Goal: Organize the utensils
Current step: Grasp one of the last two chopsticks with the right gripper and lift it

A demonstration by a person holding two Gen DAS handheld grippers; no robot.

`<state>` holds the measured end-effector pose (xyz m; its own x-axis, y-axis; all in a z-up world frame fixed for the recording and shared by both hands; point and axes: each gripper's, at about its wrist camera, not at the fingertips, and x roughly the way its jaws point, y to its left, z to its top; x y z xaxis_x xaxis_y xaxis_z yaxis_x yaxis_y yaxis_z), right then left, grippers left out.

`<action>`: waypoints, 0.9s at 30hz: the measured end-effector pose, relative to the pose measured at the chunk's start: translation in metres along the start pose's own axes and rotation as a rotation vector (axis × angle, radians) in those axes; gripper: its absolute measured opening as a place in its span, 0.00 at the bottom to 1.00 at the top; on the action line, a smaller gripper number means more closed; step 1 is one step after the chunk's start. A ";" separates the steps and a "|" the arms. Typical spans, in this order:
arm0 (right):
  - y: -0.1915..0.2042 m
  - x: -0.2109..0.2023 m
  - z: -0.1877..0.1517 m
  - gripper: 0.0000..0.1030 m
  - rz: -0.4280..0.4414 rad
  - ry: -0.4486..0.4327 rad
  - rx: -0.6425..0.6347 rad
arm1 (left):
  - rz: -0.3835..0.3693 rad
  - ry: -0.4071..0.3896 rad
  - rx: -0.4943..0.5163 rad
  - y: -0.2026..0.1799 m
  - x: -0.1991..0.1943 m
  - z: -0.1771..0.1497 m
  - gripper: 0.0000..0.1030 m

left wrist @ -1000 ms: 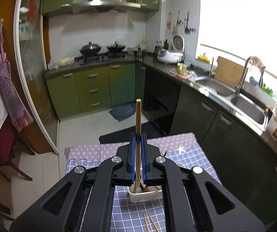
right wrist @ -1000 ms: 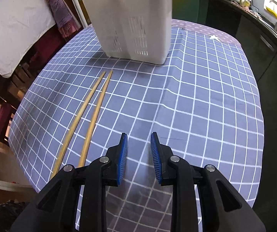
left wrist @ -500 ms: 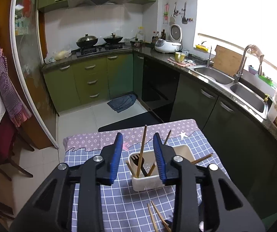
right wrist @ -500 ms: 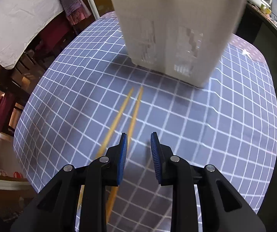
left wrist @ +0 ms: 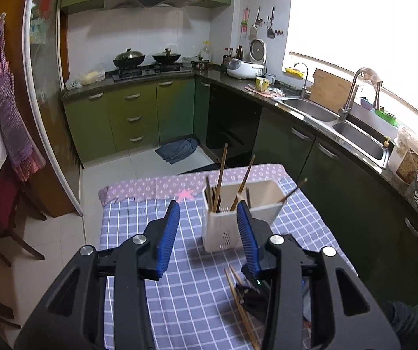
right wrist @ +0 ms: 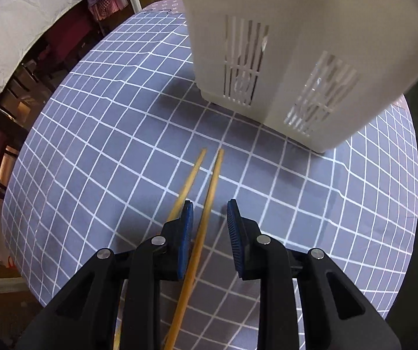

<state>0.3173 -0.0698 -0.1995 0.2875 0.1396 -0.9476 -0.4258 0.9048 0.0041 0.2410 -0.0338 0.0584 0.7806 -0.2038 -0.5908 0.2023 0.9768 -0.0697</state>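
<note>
A white slotted utensil holder [left wrist: 232, 218] stands on the checked tablecloth and holds several wooden chopsticks [left wrist: 220, 175]. It fills the top of the right wrist view [right wrist: 296, 58]. My left gripper [left wrist: 207, 227] is open and empty, raised above the table in front of the holder. Two wooden chopsticks [right wrist: 206, 204] lie side by side on the cloth; they also show in the left wrist view [left wrist: 238, 297]. My right gripper [right wrist: 210, 227] is open, low over them, with one chopstick running between its fingers.
The blue checked tablecloth [right wrist: 92, 145] covers a small table with edges close on the left and right. A purple cloth strip [left wrist: 150, 183] lies at the far end. Kitchen counters, a sink [left wrist: 355, 134] and a stove [left wrist: 144, 67] lie beyond.
My left gripper let go of the chopstick into the holder, opened wide and pulled back. My right gripper moved forward over the two chopsticks, closer to the holder.
</note>
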 end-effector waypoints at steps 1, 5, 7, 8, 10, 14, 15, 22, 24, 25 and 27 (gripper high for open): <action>0.002 0.003 0.004 0.24 -0.005 0.003 -0.003 | 0.000 0.004 -0.002 0.002 -0.002 -0.004 0.38; 0.006 0.006 0.011 0.21 -0.024 0.008 -0.008 | -0.006 0.019 -0.005 0.009 -0.004 -0.014 0.38; 0.007 0.007 0.012 0.17 -0.017 0.011 -0.009 | -0.011 0.028 -0.005 0.012 -0.005 -0.018 0.38; 0.006 0.007 0.013 0.17 -0.014 0.015 -0.009 | -0.013 0.031 -0.005 0.012 -0.005 -0.019 0.38; 0.006 0.010 0.015 0.17 0.000 0.022 0.001 | -0.018 0.033 -0.006 0.013 -0.006 -0.022 0.38; -0.003 0.009 0.016 0.10 0.017 0.021 0.021 | -0.031 0.042 -0.002 0.012 -0.005 -0.026 0.38; -0.005 0.010 0.016 0.09 0.017 0.019 0.022 | -0.034 0.046 -0.001 0.011 -0.004 -0.028 0.38; -0.003 0.008 0.008 0.08 0.008 -0.010 0.021 | -0.045 0.062 0.008 0.005 -0.002 -0.035 0.38; -0.004 0.002 0.004 0.07 0.018 -0.029 0.029 | -0.046 0.068 0.015 0.004 -0.001 -0.037 0.38; -0.005 -0.004 0.001 0.06 0.019 -0.049 0.032 | -0.046 0.071 0.019 0.003 0.000 -0.038 0.38; -0.009 -0.021 -0.003 0.06 0.024 -0.095 0.039 | -0.047 0.079 0.021 0.003 0.001 -0.039 0.38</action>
<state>0.3130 -0.0822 -0.1803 0.3580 0.1974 -0.9126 -0.4005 0.9154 0.0409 0.2195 -0.0282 0.0259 0.7214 -0.2426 -0.6486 0.2501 0.9647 -0.0826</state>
